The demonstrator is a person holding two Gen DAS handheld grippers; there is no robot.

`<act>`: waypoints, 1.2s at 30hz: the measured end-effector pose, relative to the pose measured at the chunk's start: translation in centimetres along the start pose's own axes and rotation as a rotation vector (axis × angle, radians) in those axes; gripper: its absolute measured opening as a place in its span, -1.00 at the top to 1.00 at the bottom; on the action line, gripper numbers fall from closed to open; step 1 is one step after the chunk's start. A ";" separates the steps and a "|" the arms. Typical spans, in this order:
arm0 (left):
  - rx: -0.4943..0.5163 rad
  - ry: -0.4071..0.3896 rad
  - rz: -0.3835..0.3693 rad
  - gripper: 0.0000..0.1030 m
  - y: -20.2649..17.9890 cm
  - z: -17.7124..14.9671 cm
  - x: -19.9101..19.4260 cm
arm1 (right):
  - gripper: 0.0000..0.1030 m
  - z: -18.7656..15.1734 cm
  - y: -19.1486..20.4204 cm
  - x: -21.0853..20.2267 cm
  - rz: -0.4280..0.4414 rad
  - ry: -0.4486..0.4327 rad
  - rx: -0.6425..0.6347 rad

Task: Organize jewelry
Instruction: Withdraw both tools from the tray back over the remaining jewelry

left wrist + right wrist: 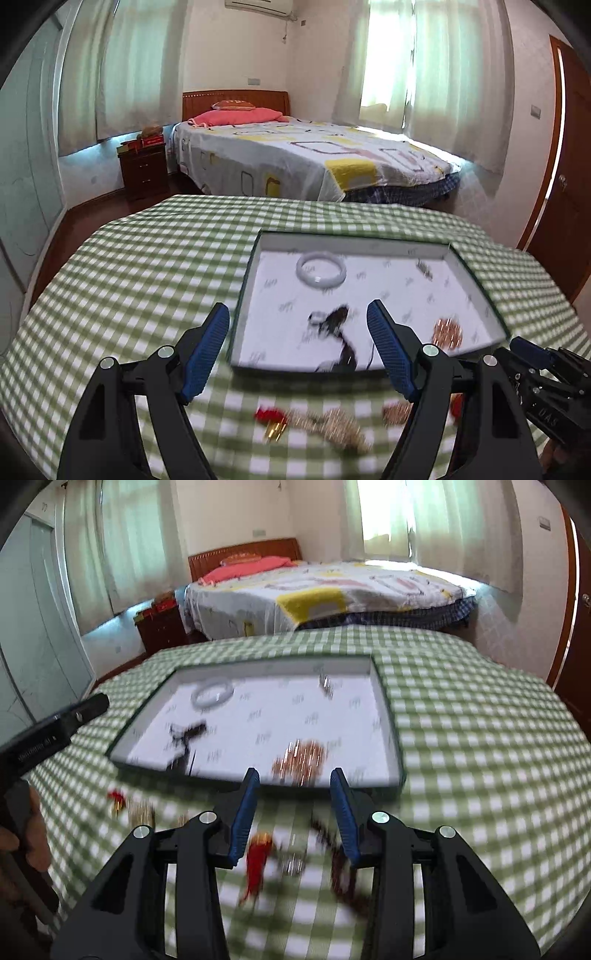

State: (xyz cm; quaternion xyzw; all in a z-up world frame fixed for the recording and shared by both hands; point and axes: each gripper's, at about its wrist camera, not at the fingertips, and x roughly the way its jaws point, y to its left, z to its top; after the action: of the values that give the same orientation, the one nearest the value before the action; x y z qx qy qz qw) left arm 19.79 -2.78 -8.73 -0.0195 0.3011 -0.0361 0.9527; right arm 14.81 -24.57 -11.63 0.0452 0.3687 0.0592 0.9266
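Jewelry: white bangle (321, 268) and copper beads (448, 332) lay inside the shallow tray (246, 291), centre frame; red-and-gold pieces (273, 419) sat on the checked surface (129, 280) below. Left hand-held gripper (298, 325) and right hand-held gripper (294, 788) both hung released, empty.

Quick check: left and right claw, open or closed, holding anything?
Left claw: open, holding nothing.
Right claw: open, holding nothing.

Left wrist camera low over the table (147, 258), facing the bed (295, 155) at 12 o'clock, right wrist camera likewise, apparently nearer, both blurred, sharing the tray (476, 280).
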 end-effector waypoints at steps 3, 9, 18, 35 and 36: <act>0.019 0.013 0.020 -0.44 0.1 -1.4 -0.6 | 0.29 -1.5 0.1 0.3 0.009 0.032 0.007; 0.010 0.049 0.042 -0.44 0.7 -3.9 -1.7 | 0.48 -3.1 0.4 0.7 0.018 0.067 0.011; 0.005 0.069 0.075 -0.44 1.7 -5.5 -2.1 | 0.61 -3.3 0.0 1.4 0.003 0.095 0.023; 0.002 0.099 0.074 -0.44 1.8 -6.1 -1.6 | 0.63 -3.5 -0.2 2.5 0.001 0.116 0.009; 0.001 0.101 0.073 -0.44 1.8 -6.1 -1.5 | 0.63 -3.5 -0.2 2.5 0.002 0.116 0.011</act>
State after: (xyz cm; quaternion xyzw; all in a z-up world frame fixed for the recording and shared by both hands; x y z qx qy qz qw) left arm 15.12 -0.98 -12.97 -0.0061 0.3492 -0.0024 0.9370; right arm 14.19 -24.28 -15.88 0.0472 0.4220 0.0607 0.9033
